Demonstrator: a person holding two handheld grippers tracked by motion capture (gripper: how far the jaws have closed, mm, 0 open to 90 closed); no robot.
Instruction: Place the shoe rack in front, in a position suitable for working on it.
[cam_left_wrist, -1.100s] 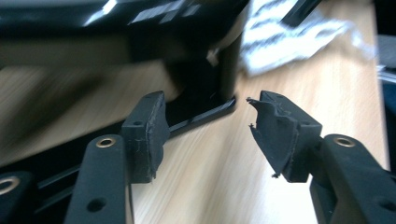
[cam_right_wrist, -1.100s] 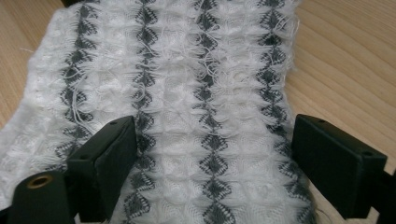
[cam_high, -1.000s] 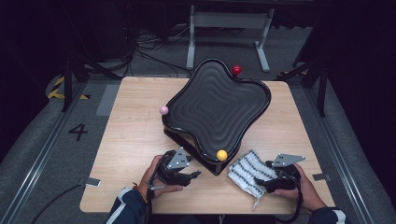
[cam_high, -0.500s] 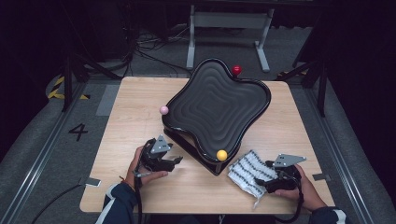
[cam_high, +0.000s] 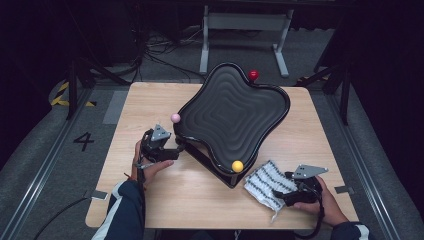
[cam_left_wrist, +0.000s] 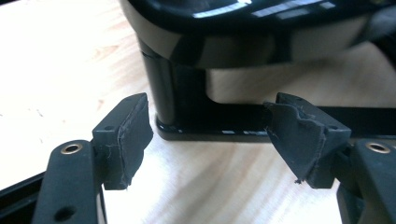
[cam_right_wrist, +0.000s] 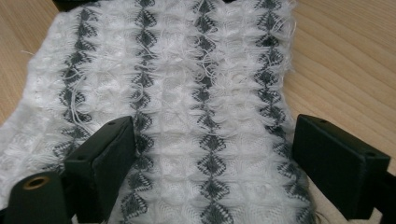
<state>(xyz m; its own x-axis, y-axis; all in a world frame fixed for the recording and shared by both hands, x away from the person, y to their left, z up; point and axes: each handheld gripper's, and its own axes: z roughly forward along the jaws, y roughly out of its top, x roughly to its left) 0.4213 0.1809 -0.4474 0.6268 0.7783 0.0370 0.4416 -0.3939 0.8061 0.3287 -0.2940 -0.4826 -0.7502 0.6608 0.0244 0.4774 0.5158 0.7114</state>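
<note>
A black wavy tray (cam_high: 235, 117) stands raised on a black base in the middle of the table. Small balls sit at its corners: pink (cam_high: 175, 118) on the left, red (cam_high: 253, 75) at the back, yellow (cam_high: 237, 166) at the front. My left gripper (cam_high: 178, 147) lies level by the tray's left corner, just below the pink ball. Its jaws have just been opening and nothing is between them. In the left gripper view it (cam_left_wrist: 210, 135) faces the tray's black foot (cam_left_wrist: 166, 88). My right gripper (cam_right_wrist: 215, 154) is open over a white cloth (cam_right_wrist: 196, 84) with grey diamonds.
The cloth (cam_high: 265, 182) lies at the front right of the wooden table (cam_high: 150, 100), close to the tray's front corner. A metal stand (cam_high: 240, 22) and cables are on the floor behind the table. Bare wood stretches along the table's left side and front.
My left hand has moved its gripper left and farther back along the tray's near edge, from near the yellow ball to beside the pink ball. The right hand and cloth have stayed put.
</note>
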